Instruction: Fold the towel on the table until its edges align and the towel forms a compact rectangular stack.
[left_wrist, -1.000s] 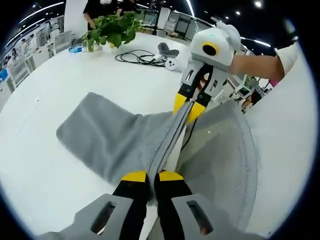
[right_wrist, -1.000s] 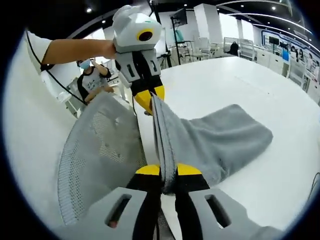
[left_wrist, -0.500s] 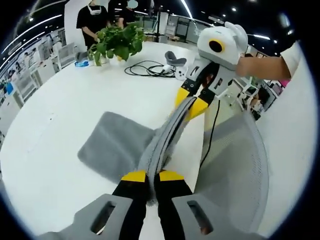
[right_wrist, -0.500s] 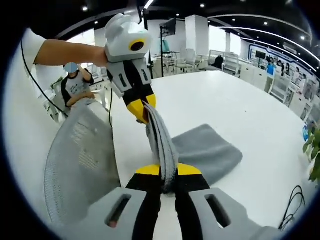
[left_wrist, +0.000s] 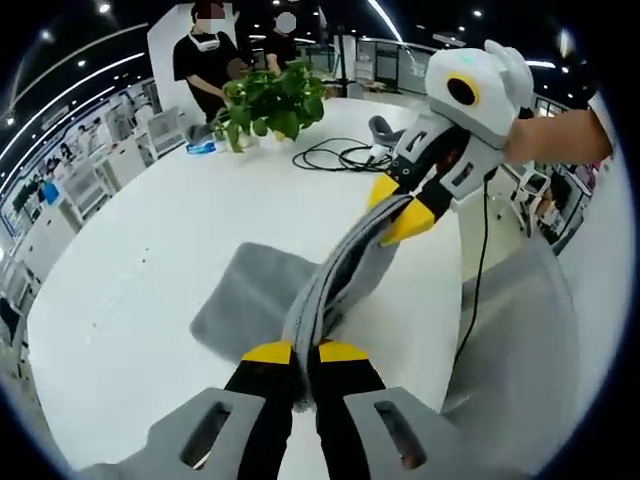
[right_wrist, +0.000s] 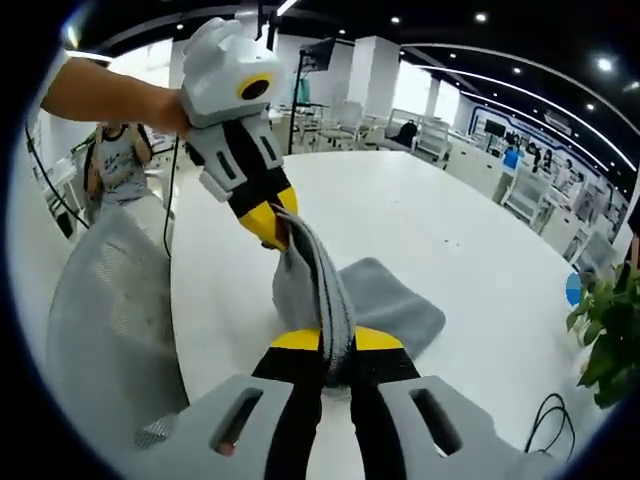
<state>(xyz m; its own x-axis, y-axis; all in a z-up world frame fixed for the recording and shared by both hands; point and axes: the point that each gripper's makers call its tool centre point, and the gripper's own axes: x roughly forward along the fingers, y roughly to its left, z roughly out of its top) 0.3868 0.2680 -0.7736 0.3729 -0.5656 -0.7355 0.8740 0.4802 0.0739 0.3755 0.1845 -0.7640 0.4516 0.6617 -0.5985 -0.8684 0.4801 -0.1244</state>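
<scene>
1. The grey towel (left_wrist: 262, 300) lies partly on the white counter (left_wrist: 130, 260), while one edge is lifted off it and stretched between the two grippers
2. In the left gripper view, the left gripper (left_wrist: 306, 352) has its yellow-tipped fingers (left_wrist: 268, 352) pressed together on a bunched corner of that raised edge
3. In the same view the right gripper (left_wrist: 408, 212) comes in from the right, its fingers pinching the other corner, so the edge runs as a gathered band from one to the other
4. The right gripper view shows the same hold from the other end: the fingers (right_wrist: 374, 340) at the bottom of that view clamp the cloth, and the left gripper (right_wrist: 268, 225) bites the far corner
5. The rest of the towel trails down flat onto the counter, well apart from the potted plant (left_wrist: 268, 100) and the black cable (left_wrist: 335, 155) at the far side
6. My reading is that a fold is in hand: the lifted edge is being carried over the part lying flat
7. The next move calls for keeping both corners level and the edge taut, bringing it across to the opposite edge, lowering it so the edges meet squarely, and only then letting go
</scene>
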